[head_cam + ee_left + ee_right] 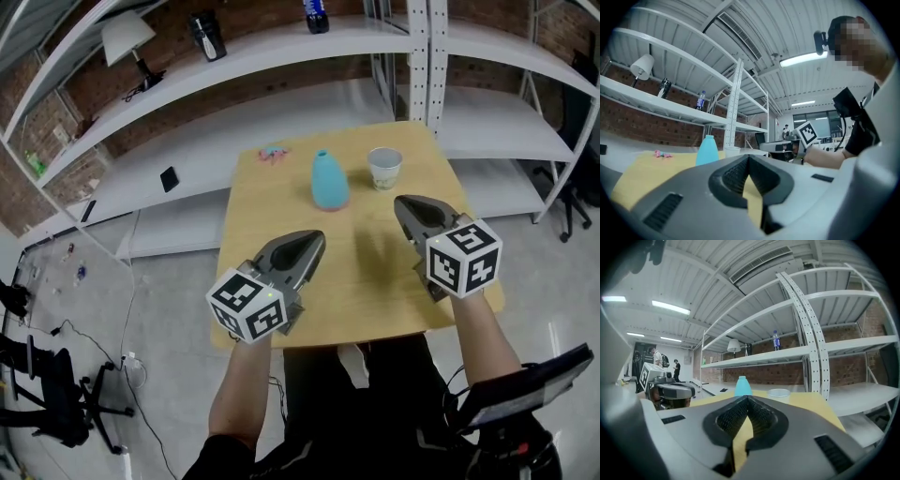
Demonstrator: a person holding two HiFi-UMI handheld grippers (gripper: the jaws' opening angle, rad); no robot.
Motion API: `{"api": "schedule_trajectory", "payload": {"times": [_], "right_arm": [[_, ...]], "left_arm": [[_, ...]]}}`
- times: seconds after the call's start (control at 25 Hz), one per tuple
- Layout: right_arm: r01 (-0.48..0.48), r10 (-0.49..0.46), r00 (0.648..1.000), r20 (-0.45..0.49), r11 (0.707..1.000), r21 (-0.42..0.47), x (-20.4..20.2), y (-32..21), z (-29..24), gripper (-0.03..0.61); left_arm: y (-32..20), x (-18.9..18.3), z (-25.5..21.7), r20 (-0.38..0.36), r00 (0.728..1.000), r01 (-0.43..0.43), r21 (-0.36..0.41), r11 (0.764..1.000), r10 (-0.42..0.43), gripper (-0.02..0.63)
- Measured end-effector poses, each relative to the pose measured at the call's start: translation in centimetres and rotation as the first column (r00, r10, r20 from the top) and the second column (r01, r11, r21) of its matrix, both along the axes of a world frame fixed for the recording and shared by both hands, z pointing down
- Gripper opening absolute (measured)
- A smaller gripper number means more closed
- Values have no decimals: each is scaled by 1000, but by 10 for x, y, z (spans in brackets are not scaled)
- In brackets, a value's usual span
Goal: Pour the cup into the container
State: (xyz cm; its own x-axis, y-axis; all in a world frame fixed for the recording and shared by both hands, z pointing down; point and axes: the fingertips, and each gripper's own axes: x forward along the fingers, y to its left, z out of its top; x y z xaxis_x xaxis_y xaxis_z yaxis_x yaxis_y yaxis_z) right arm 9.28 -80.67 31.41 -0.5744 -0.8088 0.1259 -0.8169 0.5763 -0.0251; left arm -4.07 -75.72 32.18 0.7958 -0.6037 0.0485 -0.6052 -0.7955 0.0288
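Note:
A white paper cup (384,168) stands upright at the far right of the wooden table (281,202). A light blue bottle-shaped container (328,180) stands just left of it. Both also show ahead in the left gripper view, container (707,150), and in the right gripper view, container (743,386) and cup (778,393). My left gripper (317,236) hovers over the table's near left part, shut with nothing in it. My right gripper (401,202) hovers near the cup's front, a short way off, its jaws shut and empty.
A small pink object (273,153) lies at the table's far left corner. White shelving (281,47) behind the table holds a lamp (127,42), a dark flask (207,36) and a bottle (316,15). Office chairs stand at the left (47,394) and right (572,141).

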Motion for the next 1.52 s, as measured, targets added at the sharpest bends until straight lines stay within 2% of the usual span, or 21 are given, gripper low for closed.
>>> {"api": "schedule_trajectory", "payload": {"times": [0.24,0.4,0.56,0.72,1.04,1.28,1.52], "right_arm": [[4,-4,1000,3,1000,24,7,57,-1,2],[7,-8,1000,29,1000,28,19,120,-2,2],[12,-14,1000,28,999,49,31,197,-2,2],[-11,9,999,49,999,35,42,284,7,2],[-33,29,996,89,999,42,37,475,10,2],[-16,12,997,77,999,49,7,587,12,2],[-5,3,999,37,998,67,-29,670,-7,3]], "left_arm": [[60,22,-9,18,1000,-14,39,999,14,0],[123,35,-4,16,999,-37,39,999,36,0],[195,40,-5,11,1000,-26,66,997,26,0],[265,44,-2,9,1000,-6,33,999,5,0],[451,46,-12,55,997,-51,60,997,48,0],[577,14,0,49,999,-24,88,996,19,0],[661,-31,9,13,1000,25,57,998,-25,0]]}}
